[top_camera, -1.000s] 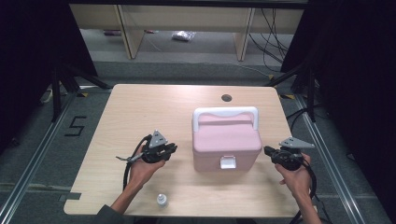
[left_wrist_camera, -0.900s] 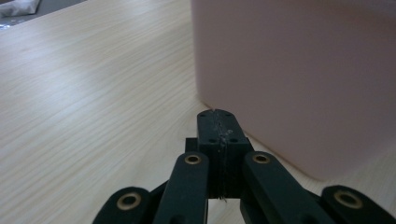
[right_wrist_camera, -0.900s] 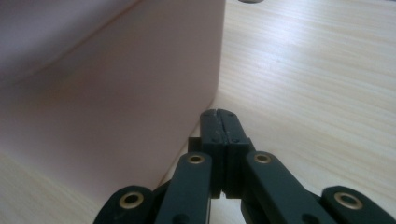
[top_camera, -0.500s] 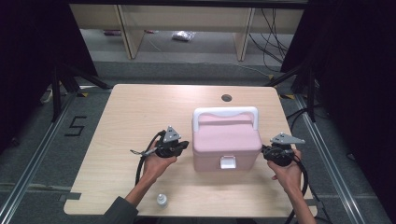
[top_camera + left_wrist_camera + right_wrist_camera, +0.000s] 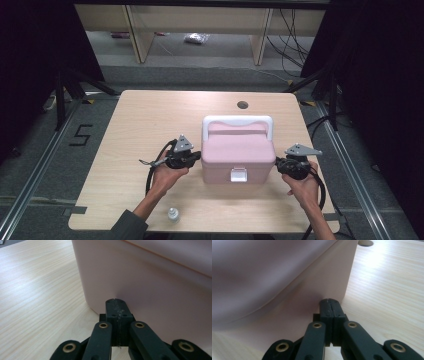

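Landmark: pink box (image 5: 239,154), shut, white handle (image 5: 237,122) folded toward the far side, white latch (image 5: 238,175) on the near face; it sits right of centre on the table (image 5: 135,130).
Left claw (image 5: 116,305): I hold it at the box's left wall, low down, jaws pressed together on nothing, tip at or touching the wall.
Right claw (image 5: 330,305): mirror place at the box's right wall, jaws likewise together and empty, tip at the wall.
Axis: the box's long side runs left to right, straight between my two claws.
Nearer hand: neither, both equally close.
Judgement: I read this as a two-sided squeeze to shift or lift the box; uneven pressure would twist it.
Aside: small bottle (image 5: 173,215) near the table's front edge, well apart from the box.
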A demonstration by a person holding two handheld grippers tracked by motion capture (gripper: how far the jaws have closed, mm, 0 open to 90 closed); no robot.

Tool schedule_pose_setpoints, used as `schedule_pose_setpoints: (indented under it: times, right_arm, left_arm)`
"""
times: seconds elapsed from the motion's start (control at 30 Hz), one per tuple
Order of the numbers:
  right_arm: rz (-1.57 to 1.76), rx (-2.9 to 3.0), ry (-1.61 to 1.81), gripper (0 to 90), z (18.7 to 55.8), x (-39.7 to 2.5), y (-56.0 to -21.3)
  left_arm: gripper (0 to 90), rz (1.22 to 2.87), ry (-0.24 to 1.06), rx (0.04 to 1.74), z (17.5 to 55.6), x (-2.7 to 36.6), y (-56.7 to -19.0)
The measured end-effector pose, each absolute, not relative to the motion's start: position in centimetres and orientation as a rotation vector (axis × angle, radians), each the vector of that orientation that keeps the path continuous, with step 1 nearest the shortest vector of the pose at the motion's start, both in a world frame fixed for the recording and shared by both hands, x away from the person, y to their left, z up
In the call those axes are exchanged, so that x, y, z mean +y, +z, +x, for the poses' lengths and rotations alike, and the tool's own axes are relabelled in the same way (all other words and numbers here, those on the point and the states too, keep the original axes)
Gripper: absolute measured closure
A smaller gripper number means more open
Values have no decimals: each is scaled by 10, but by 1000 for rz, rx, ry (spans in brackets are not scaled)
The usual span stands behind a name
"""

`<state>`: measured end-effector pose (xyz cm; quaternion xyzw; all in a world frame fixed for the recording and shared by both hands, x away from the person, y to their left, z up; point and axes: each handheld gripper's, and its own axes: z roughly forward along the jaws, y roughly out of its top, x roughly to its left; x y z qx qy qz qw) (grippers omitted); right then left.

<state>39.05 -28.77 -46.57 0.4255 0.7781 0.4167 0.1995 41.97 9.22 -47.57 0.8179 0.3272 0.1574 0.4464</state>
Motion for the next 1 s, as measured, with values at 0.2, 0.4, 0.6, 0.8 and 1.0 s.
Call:
schedule_pose_setpoints:
  times: [0.2,0.4,0.6,0.8,1.0]
  right_arm:
    - [1165,2199,1182,900,389,-275,-466]
    - [1149,2225,1170,900,387,-265,-465]
    - [1134,2240,1178,900,385,-262,-465]
    - [1133,2236,1180,899,385,-261,-466]
    - [1135,2228,1164,839,385,-263,-466]
  left_arm:
    - [898,2034,396,821,416,107,-475]
    - [898,2026,406,822,414,115,-476]
    - [898,2023,404,833,413,120,-476]
    - [898,2035,396,822,412,121,-476]
    - [892,2005,392,848,412,119,-477]
